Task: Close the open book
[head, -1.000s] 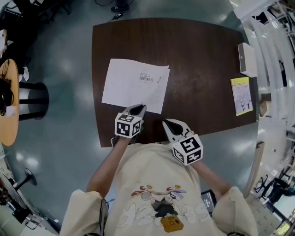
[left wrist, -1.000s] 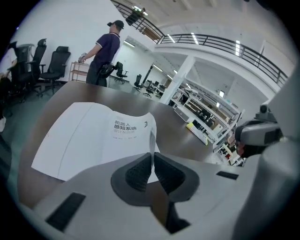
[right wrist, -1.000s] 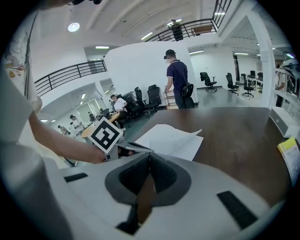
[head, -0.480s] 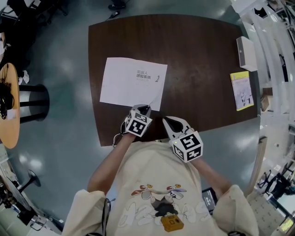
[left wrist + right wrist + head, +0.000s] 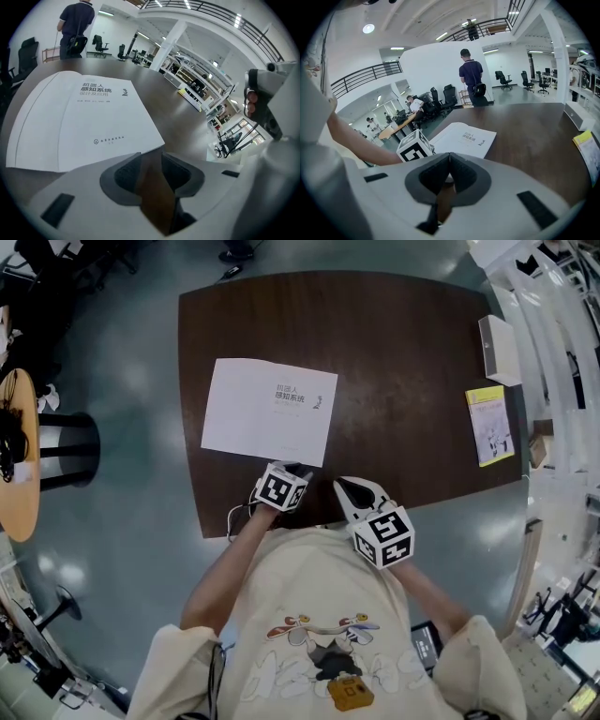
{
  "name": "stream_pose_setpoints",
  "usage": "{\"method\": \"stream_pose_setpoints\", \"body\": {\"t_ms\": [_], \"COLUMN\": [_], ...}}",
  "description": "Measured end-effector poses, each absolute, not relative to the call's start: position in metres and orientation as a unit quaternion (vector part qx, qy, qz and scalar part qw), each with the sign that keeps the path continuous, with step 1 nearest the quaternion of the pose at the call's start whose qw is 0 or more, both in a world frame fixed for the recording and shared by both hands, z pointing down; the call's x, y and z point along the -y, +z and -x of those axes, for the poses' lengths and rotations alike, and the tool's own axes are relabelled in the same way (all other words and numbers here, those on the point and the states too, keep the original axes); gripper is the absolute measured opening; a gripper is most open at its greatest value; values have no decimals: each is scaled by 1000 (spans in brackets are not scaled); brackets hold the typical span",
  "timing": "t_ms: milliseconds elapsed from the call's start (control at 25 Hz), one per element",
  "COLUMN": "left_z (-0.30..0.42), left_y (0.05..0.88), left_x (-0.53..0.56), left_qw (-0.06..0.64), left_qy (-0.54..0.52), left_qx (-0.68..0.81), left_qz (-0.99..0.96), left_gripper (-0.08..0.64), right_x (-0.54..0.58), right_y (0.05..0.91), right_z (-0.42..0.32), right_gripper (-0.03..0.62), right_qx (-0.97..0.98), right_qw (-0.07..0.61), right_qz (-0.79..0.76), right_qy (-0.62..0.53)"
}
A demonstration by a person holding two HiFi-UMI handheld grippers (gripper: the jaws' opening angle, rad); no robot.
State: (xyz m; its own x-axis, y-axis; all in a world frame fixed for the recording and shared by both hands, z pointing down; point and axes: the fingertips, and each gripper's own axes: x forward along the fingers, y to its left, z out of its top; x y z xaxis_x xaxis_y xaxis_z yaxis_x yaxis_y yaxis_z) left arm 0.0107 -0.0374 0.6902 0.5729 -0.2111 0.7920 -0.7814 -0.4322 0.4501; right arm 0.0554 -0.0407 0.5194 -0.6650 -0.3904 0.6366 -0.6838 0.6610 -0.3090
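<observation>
Two: L tongs (image 5: 151, 161) newly parted, empty; R tongs (image 5: 449, 159) closed; flat white rect. book (image 5: 269, 412).

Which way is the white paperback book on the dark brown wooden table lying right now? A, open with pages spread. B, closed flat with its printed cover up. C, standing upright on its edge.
B: the white paperback book lies flat and closed on the dark brown wooden table, its titled cover facing up; the left gripper has just been opening its jaws, with nothing between them.

The right gripper (image 5: 449, 154) holds its fingers (image 5: 465, 176) together before the closed white book (image 5: 464, 139) on the brown table (image 5: 529, 131).
</observation>
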Motion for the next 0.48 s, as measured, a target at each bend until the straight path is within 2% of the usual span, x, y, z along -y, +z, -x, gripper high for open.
{"method": "stream_pose_setpoints", "body": {"t_ms": [200, 360, 480], "left_z": [19, 55, 89], "left_y": [682, 676, 675], "left_x": [32, 29, 27], "left_qw": [481, 567, 598], "left_qy": [263, 129, 52], "left_qx": [375, 426, 462], "left_qz": [-748, -693, -652], "left_gripper": [126, 126, 126], "right_x": [42, 42, 41], "right_y": [520, 519, 518], "right_z": [-48, -36, -23], "right_gripper": [6, 6, 6], "right_qx": [876, 883, 888], "right_qw": [271, 275, 279], "right_qz": [-295, -276, -261], "right_qy": [268, 262, 255]}}
